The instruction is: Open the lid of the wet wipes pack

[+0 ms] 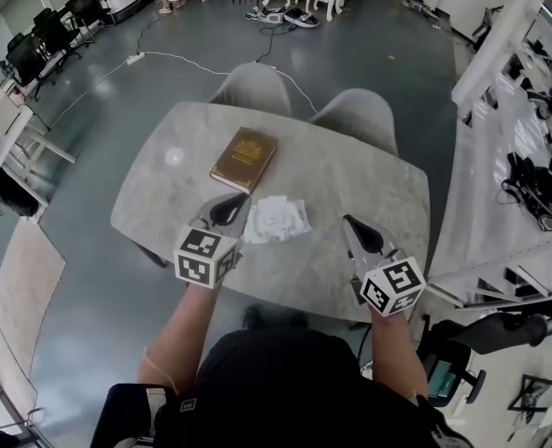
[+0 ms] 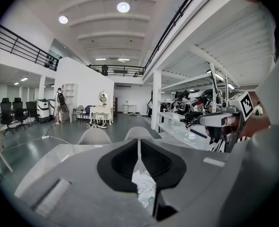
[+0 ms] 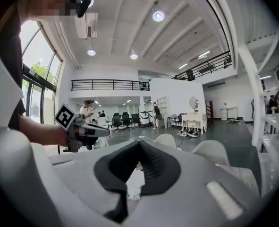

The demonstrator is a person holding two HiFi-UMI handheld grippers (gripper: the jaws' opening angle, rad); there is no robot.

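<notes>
The wet wipes pack (image 1: 276,219) is a white crinkled packet lying flat near the front of the pale marble table (image 1: 369,185). My left gripper (image 1: 226,209) hovers just left of the pack, jaws shut and empty. My right gripper (image 1: 355,229) hangs to the pack's right, a short gap away, also shut with nothing in it. In the left gripper view the pack (image 2: 144,188) shows below the closed jaws (image 2: 139,150). The right gripper view shows the pack (image 3: 135,185) under its closed jaws (image 3: 139,148). I cannot make out the pack's lid.
A brown book (image 1: 244,159) lies on the table behind the pack. Two grey chairs (image 1: 252,88) (image 1: 357,115) stand at the table's far side. White shelving (image 1: 500,166) runs along the right. The person's lap is at the table's near edge.
</notes>
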